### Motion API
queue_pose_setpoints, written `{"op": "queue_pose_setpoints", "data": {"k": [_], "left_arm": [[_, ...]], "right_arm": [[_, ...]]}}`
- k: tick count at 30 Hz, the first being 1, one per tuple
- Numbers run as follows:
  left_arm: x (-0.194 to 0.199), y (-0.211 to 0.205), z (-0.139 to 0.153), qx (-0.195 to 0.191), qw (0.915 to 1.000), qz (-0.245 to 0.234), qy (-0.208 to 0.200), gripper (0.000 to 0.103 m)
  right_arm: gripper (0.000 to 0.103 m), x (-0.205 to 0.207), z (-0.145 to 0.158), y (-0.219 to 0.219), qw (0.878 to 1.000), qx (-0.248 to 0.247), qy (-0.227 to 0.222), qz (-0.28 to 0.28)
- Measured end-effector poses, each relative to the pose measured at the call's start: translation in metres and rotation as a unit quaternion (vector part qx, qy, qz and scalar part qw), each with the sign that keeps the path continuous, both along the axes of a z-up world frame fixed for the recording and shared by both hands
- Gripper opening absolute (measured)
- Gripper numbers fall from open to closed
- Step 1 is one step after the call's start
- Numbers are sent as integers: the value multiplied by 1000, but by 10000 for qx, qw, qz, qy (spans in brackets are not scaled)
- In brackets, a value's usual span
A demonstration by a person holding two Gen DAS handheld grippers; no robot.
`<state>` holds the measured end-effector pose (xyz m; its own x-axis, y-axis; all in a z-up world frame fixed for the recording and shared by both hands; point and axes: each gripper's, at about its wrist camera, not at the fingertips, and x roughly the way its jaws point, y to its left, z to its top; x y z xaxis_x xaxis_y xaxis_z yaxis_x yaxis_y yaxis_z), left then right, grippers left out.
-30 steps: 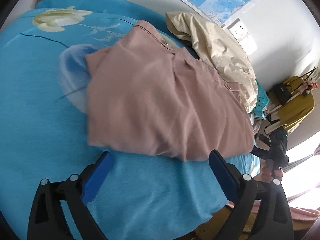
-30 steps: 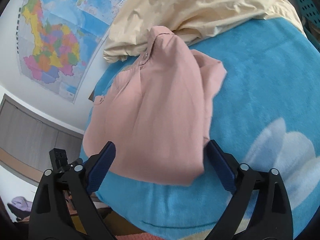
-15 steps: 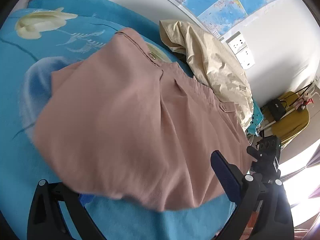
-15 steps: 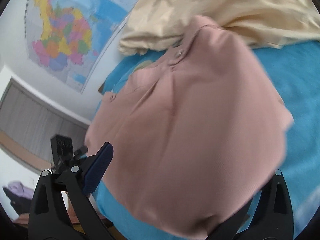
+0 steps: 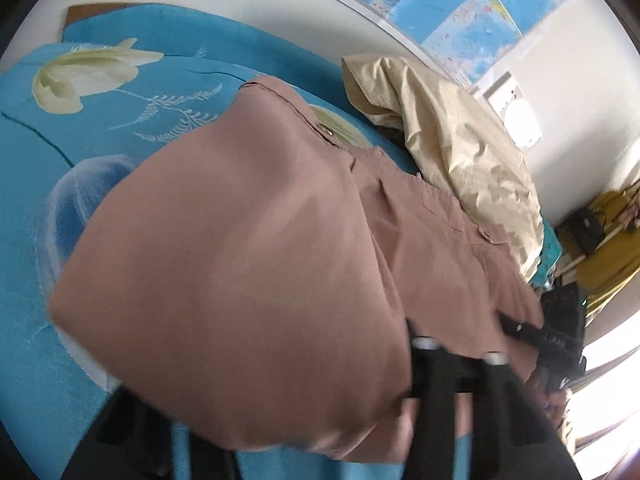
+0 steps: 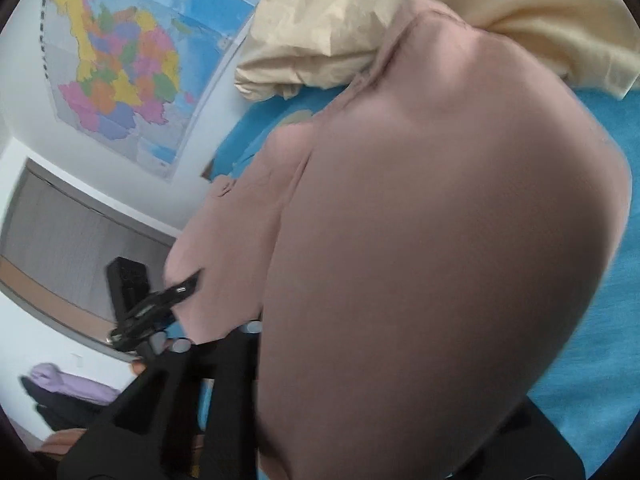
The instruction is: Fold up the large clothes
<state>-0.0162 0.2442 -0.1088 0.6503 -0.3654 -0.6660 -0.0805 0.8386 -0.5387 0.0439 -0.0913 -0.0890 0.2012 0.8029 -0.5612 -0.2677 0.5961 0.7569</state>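
A dusty-pink garment lies on the blue bed cover; its near edge is raised and drapes over both grippers. In the left wrist view the cloth hides my left gripper's fingertips; only black frame shows at the bottom. In the right wrist view the same pink garment fills most of the frame and covers my right gripper's fingertips. The jaws look drawn close together under the cloth edge in both views. Each view shows the other gripper at the garment's far corner.
A crumpled cream garment lies beyond the pink one, by the wall. Maps hang on the wall. A yellow bag and black items stand past the bed's right end. A cabinet front lies to the left.
Both grippers moved in under the pink garment's near edge and their jaws drew in on it. The edge has risen and now drapes over the fingers, filling both views.
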Motion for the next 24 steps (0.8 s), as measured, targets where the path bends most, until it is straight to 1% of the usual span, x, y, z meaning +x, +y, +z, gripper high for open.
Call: {"op": "queue_pose_setpoints", "data": {"k": [1,3,5,8,12,17,19,21,24], "left_arm": [[0,2,3,-108,9999,-28,-21,27],[0,2,12,-70,9999,-105,-99,23],[0,2,24,-30,9996,-176,-213,22],[0,7,46,-44,9987,-240,-442,20],[3,27,79,3,9973,-224,-700,19],[10,57,122,433,9950,-27,-901,18],[11,76,140,642,9924,172,-1031,18],[14,102,159,802,9898,446,-1090,18],[21,140,183,1120,9832,834,-1174,18]], "right_arm": [[17,-1,5,2,10000,10,-97,18],[16,-2,18,7,9996,24,-270,99],[16,-4,35,15,9986,66,-485,198],[15,-5,60,31,9960,0,-807,391],[15,2,93,57,9908,77,-1188,639],[15,25,139,104,9802,180,-1723,954],[15,40,155,132,9763,341,-1836,1090],[15,53,166,160,9732,347,-1943,1179],[15,74,181,210,9663,379,-2144,1371]]}}
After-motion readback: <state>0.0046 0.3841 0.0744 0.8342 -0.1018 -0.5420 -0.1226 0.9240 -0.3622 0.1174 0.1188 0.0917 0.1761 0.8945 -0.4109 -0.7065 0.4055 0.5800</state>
